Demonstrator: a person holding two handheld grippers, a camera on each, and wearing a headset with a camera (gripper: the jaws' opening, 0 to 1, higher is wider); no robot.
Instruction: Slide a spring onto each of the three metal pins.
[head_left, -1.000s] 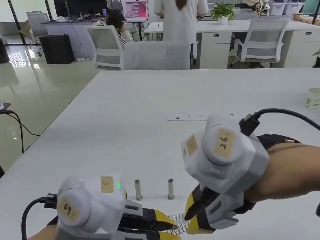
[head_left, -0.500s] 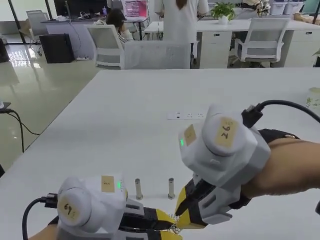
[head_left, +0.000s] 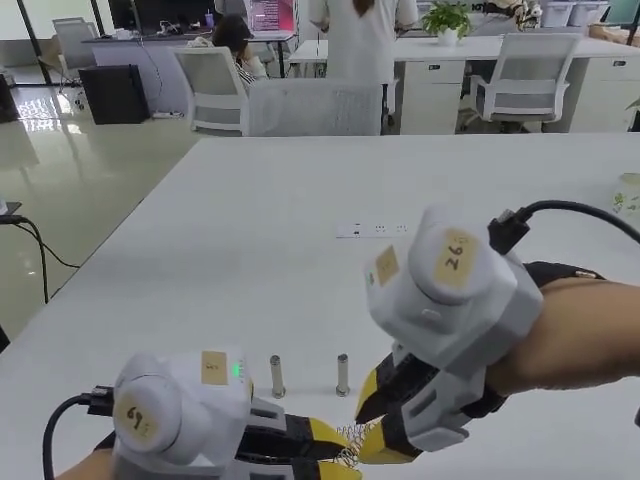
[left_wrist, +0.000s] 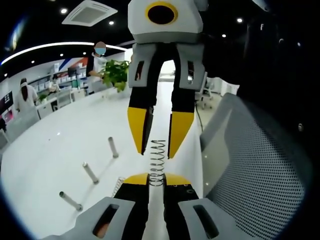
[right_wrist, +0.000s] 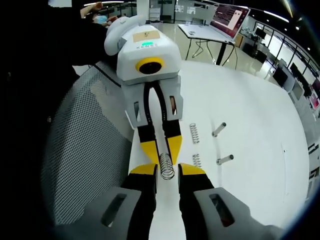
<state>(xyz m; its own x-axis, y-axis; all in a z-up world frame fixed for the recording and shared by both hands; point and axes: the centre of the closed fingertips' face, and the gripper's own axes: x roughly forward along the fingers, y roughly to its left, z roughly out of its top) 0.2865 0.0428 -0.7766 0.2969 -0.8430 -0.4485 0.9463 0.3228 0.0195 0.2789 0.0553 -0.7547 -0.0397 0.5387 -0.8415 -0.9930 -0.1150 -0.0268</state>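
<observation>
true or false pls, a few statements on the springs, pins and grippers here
1. The left gripper is shut on a spring. True.
2. One of the pins already wears a spring. False: all three are bare.
3. Two loose springs lie on the table beside the pins. True.
4. The pins lie flat on the table. False: they stand upright.

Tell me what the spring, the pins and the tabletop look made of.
The spring is thin bright wire, likely steel: its coils glint silvery. The pins look like metal, probably steel, from their grey sheen. The tabletop is smooth, white and faintly glossy: laminate or painted board, I cannot tell which.
</observation>
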